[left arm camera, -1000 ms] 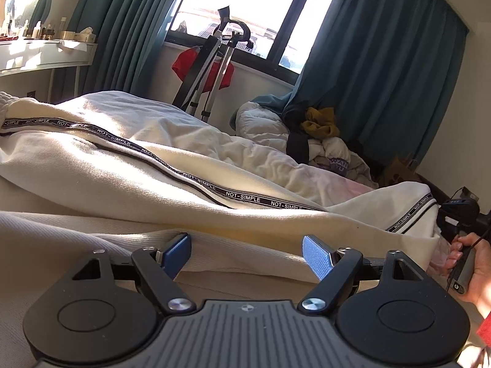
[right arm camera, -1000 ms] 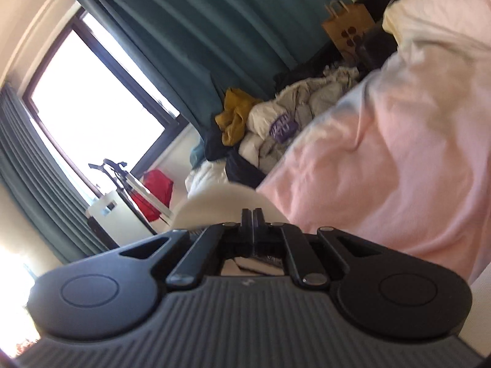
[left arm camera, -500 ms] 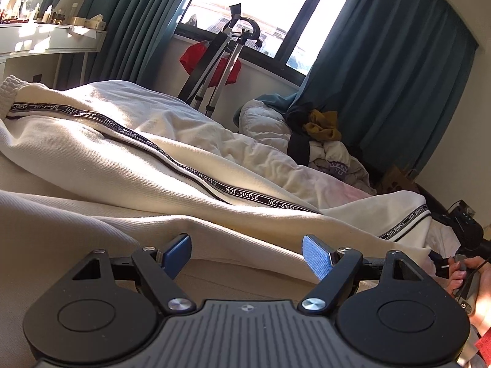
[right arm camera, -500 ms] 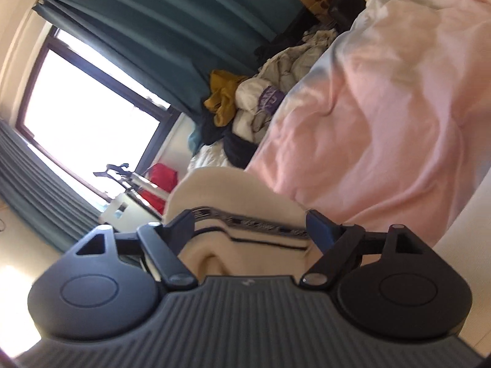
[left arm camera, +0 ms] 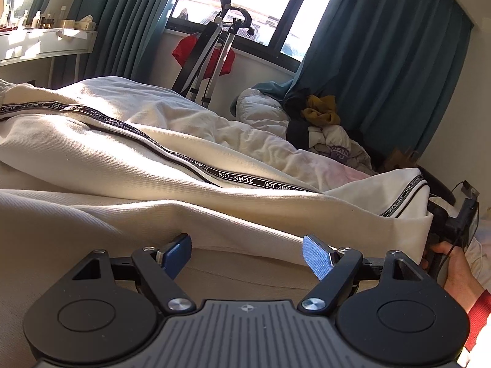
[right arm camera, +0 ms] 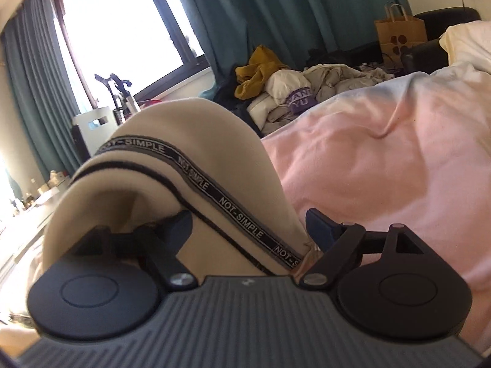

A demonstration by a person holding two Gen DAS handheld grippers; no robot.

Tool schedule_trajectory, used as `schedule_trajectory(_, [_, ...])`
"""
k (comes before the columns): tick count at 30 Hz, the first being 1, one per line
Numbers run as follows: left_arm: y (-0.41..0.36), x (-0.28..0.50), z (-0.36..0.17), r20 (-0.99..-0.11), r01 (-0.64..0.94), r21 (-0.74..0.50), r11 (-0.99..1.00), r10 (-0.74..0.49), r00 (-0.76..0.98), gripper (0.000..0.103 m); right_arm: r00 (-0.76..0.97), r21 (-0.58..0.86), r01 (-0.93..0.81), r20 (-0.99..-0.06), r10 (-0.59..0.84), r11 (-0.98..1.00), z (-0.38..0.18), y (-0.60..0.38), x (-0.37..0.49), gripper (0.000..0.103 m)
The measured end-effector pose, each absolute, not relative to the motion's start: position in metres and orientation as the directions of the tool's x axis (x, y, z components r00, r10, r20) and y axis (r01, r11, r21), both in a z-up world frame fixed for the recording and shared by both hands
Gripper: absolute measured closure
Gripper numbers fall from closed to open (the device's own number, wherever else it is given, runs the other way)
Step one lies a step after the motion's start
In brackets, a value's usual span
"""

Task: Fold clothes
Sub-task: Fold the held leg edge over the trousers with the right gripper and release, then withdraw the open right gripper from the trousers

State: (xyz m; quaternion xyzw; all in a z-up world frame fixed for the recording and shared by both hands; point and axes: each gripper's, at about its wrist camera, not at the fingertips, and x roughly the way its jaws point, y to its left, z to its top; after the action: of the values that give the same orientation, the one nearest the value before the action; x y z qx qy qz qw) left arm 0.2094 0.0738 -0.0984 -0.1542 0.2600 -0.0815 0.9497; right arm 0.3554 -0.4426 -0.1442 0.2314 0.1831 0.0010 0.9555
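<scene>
Lying low over the bed, the left tool points level toward the far window, its blue pads spread wide with nothing between them, just above a fold of the cream trousers; the right tool is likewise spread, its fingers standing either side of the trouser hem without pinching it, the cloth humped up between and over the left finger; in the left wrist view the person's right hand, in a red sleeve, grips that tool's handle at the near right, beside the hem end; the trousers lie stretched across the bed, their long axis running from the far left, where the ribbed waistband sits, to the near right, where the hem ends; a black tape lettered NOT-SIMPLE follows that axis along the leg; pink bedding lies right of the hem, and a pile of clothes sits far off below the teal curtains.
</scene>
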Motion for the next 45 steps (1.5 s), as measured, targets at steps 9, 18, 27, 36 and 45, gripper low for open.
schedule_trajectory(9, [0.064, 0.213, -0.104, -0.483, 0.083, -0.287, 0.954, -0.219, 0.848, 0.022, 0.906, 0.454, 0.014, -0.382, 0.18, 0.891, -0.141, -0.447, 0.359, 0.05])
schedule_trajectory(18, [0.066, 0.208, -0.094, -0.452, 0.067, -0.269, 0.961, -0.187, 0.872, 0.022, 0.961, 0.341, 0.108, -0.278, -0.01, 0.934, -0.067, -0.445, 0.321, 0.097])
schedule_trajectory(27, [0.072, 0.2, -0.084, -0.417, 0.06, -0.288, 0.956, -0.182, 0.89, 0.022, 0.897, 0.045, 0.436, -0.109, -0.429, 0.899, -0.007, -0.446, 0.273, 0.097])
schedule_trajectory(36, [0.073, 0.202, -0.084, -0.428, 0.064, -0.306, 0.95, -0.197, 0.882, 0.022, 0.835, 0.202, 0.456, -0.434, -0.339, 0.867, -0.093, -0.503, 0.257, 0.089])
schedule_trajectory(45, [0.084, 0.192, -0.073, -0.407, 0.096, -0.4, 0.912, -0.27, 0.873, 0.022, 0.848, 0.441, 0.459, -0.475, -0.233, 0.772, -0.073, -0.454, 0.179, 0.038])
